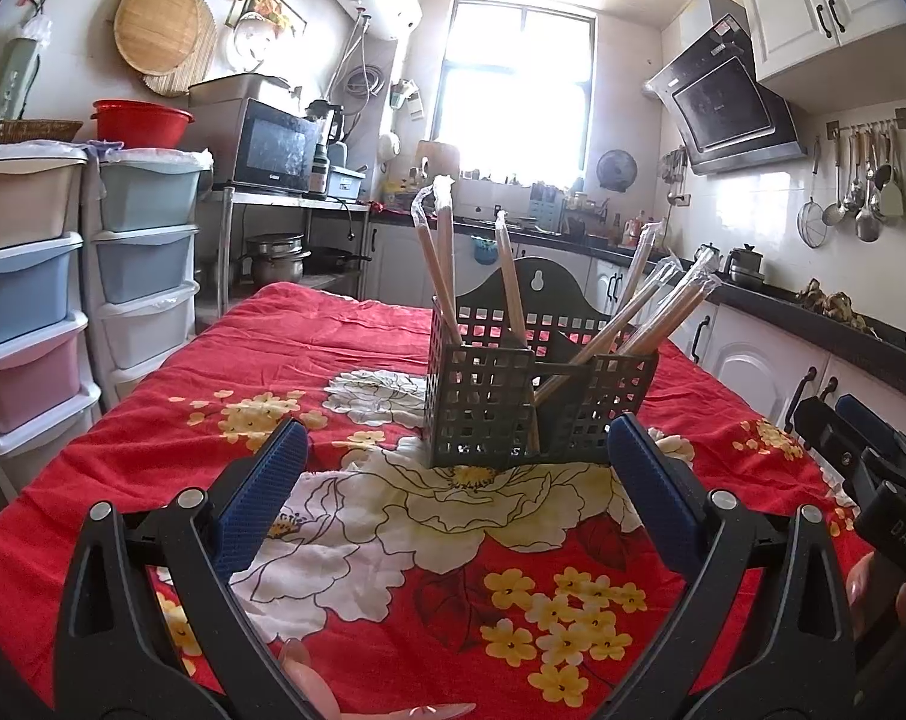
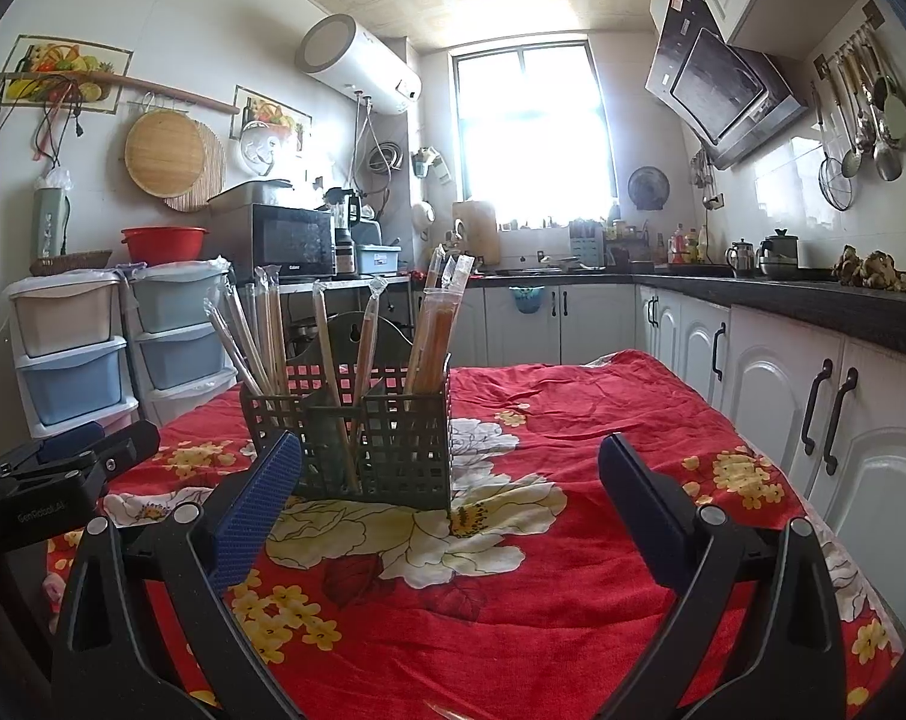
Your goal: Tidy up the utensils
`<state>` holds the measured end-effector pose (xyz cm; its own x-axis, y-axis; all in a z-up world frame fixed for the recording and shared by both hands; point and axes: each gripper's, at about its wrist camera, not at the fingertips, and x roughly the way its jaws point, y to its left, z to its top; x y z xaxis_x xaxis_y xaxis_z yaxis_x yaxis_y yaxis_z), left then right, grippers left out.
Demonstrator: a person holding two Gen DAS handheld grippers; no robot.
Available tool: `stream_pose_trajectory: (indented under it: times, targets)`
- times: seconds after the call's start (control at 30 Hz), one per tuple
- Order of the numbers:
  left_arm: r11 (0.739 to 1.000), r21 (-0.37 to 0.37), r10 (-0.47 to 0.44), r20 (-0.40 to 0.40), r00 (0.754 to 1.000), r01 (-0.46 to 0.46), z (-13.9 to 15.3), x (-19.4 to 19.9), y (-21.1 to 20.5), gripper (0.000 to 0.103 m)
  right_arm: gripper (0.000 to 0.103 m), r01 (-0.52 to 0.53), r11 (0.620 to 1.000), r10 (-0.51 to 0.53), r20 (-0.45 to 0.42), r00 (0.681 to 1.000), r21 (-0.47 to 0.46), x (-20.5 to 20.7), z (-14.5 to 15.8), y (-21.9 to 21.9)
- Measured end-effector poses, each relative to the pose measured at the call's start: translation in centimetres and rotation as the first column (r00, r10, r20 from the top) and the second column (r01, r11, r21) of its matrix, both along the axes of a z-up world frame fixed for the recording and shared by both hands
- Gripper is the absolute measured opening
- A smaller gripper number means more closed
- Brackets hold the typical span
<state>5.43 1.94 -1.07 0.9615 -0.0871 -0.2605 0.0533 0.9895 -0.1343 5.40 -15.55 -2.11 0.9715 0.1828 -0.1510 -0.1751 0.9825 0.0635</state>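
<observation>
Left gripper (image 1: pixel 456 450) spread, empty; right gripper (image 2: pixel 450 462) likewise; wrapped chopsticks (image 2: pixel 432 324) upright in holder (image 2: pixel 387 438), seemingly three compartments.

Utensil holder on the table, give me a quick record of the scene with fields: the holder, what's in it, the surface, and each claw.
holder: dark grid-walled caddy with compartments, standing upright
contents: wrapped chopsticks leaning in several compartments
surface: table covered with a red floral cloth
loose utensils on cloth: none visible
left claw: open, empty, facing the holder
right claw: open, empty, holder towards its left finger
wall: ladles and strainer hanging on a rail
</observation>
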Motion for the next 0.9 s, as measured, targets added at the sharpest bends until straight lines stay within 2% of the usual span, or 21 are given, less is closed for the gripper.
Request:
stream_pose_trajectory:
  times: [0.9]
  targets:
    - [1.000, 0.002, -0.006, -0.001, 1.000, 0.006, -0.05, -0.12, 0.05, 0.092, 0.097, 0.004, 1.000, -0.004, -0.005, 1.000, 0.003, -0.07, 0.00, -0.08]
